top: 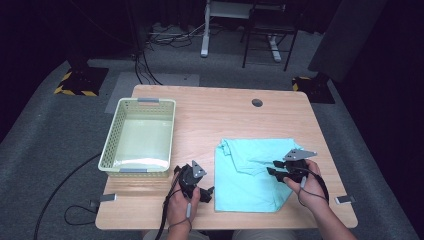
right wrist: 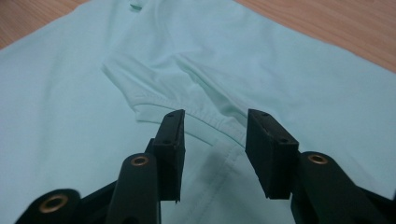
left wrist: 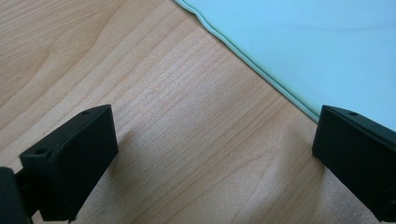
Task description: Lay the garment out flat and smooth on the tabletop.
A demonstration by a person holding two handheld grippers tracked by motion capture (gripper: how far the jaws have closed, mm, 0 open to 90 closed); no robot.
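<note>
A light turquoise T-shirt (top: pixel 247 182) lies folded flat on the wooden table (top: pixel 220 115), right of centre. My right gripper (top: pixel 273 169) hovers low over its right half and points left. In the right gripper view its jaws stand open (right wrist: pixel 215 135) just above a folded sleeve hem (right wrist: pixel 154 105), with cloth beneath them but not pinched. My left gripper (top: pixel 208 192) rests near the front edge, just left of the shirt. Its jaws are spread wide (left wrist: pixel 215 158) over bare wood, with the shirt's hem (left wrist: pixel 252 65) just beyond them.
A pale green perforated basket (top: pixel 111 137) stands empty on the table's left side, just behind my left gripper. A round cable hole (top: pixel 257 102) sits at the back. Chair and desk legs (top: pixel 272 45) stand on the grey carpet beyond the table.
</note>
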